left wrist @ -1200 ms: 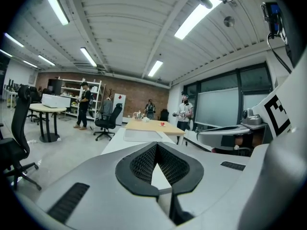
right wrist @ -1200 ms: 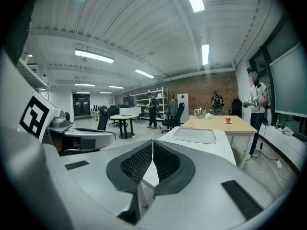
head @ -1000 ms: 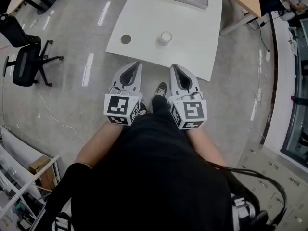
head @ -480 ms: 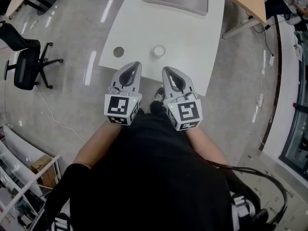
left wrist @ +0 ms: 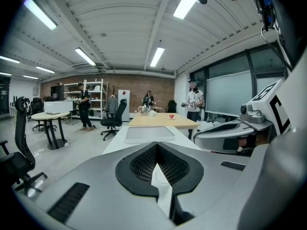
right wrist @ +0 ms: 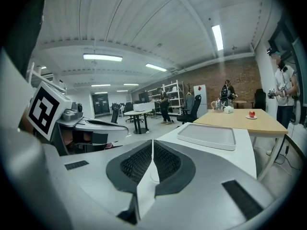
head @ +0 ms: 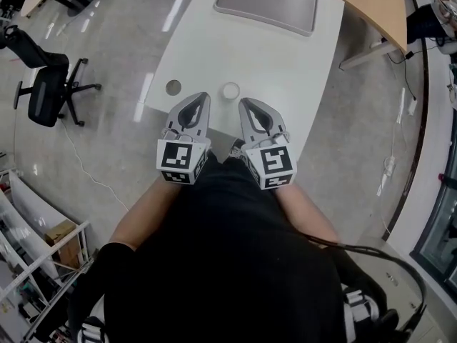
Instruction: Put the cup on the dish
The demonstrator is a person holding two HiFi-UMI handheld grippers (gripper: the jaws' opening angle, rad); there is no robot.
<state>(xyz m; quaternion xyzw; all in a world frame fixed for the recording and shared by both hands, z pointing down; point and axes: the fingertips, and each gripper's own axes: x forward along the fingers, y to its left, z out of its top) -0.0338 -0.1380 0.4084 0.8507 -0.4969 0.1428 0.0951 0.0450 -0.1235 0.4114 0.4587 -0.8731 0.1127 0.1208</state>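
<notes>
In the head view a small white cup [head: 230, 90] stands near the front edge of a white table [head: 278, 63]. A small round grey dish [head: 173, 87] lies to its left by the table's front left corner. My left gripper [head: 201, 96] is shut and empty, its tip just short of the table edge between dish and cup. My right gripper [head: 245, 103] is shut and empty, its tip just right of and before the cup. In both gripper views the shut jaws [left wrist: 156, 147] [right wrist: 152, 145] hide cup and dish.
A flat grey tray [head: 266, 4] [right wrist: 207, 135] lies at the table's far end. A wooden table [head: 371, 6] stands behind it. An office chair [head: 50, 91] is on the floor to the left, shelving [head: 28, 249] at the lower left. People stand far off in the room.
The table, cup and dish have come nearer to both grippers as the person steps up. The right gripper has shifted a little left, toward the cup. Both stay shut.
</notes>
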